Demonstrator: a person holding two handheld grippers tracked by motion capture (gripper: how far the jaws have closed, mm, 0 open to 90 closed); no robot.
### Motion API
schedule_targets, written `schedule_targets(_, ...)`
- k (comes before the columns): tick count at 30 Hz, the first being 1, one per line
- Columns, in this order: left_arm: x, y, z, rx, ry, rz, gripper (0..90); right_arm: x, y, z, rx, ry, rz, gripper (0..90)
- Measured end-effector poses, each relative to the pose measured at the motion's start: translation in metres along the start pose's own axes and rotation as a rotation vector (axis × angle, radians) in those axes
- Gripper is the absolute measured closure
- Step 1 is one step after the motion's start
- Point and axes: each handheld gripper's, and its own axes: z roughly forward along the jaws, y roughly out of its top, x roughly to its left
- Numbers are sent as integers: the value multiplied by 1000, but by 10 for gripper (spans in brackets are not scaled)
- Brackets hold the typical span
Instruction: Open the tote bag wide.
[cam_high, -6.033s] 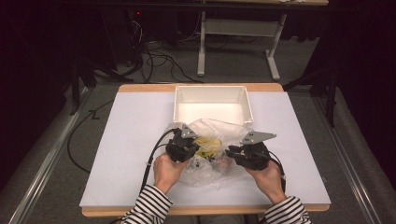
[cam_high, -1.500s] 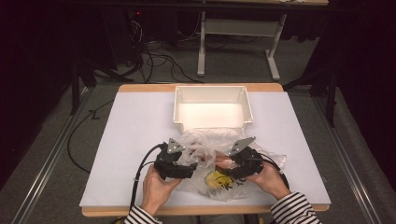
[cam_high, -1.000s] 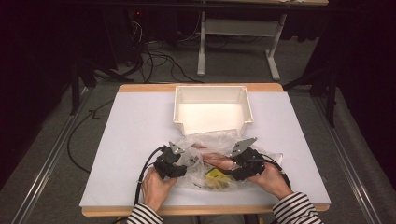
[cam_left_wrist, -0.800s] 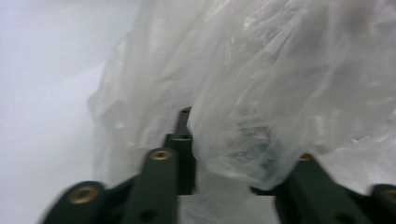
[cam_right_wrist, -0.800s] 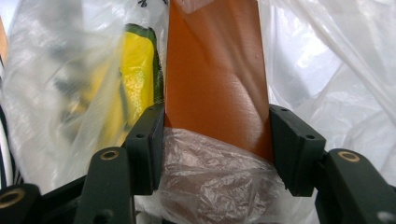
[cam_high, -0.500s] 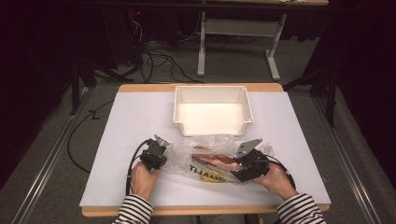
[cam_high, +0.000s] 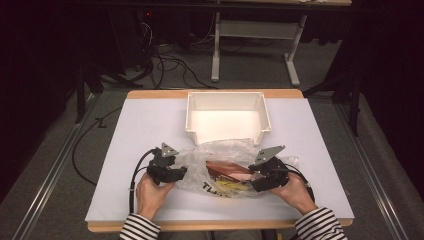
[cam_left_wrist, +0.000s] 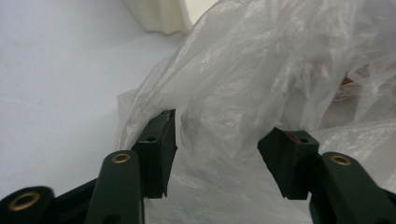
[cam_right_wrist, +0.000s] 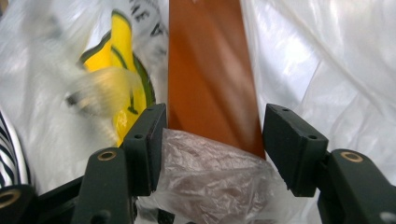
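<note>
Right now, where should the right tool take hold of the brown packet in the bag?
Grip the brown packet by its near end, coming straight along its length through the plastic bag. It is flat and narrow, and that end already lies between the right tool's open jaws.

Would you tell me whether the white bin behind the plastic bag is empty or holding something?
Empty: the white bin shows a bare floor in the high view.

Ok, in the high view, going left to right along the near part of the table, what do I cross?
Left gripper → clear plastic bag, with a brown item showing inside it → right gripper. The white bin sits farther back, behind the bag.
</note>
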Motion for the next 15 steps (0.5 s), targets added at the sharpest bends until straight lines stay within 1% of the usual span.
schedule_targets(2, -2, 3, -6, -13, -15, 1, 447, 0, 3, -4, -35, -4, 15, 438)
schedule_targets(4, -4, 7, -13, -23, -31, 3, 431, -1, 5, -9, -52, -4, 23, 461)
schedule_targets(5, -6, 8, -16, -33, -33, 4, 423, -1, 6, -11, -64, -9, 31, 496)
schedule_targets(6, -6, 9, -18, -36, -38, 4, 417, -1, 7, -13, -76, -25, 28, 563)
schedule_targets(7, -8, 11, -21, -45, -39, 8, 410, -2, 8, -15, -83, -29, 29, 605)
schedule_targets(8, -9, 12, -24, -54, -40, 10, 405, -2, 10, -17, -89, -30, 41, 644)
schedule_targets(11, -12, 16, -33, -77, -53, 12, 396, -3, 15, -19, -101, -58, 46, 726)
schedule_targets(15, -20, 22, -44, -104, -64, 34, 393, -7, 20, -20, -107, -72, 66, 798)
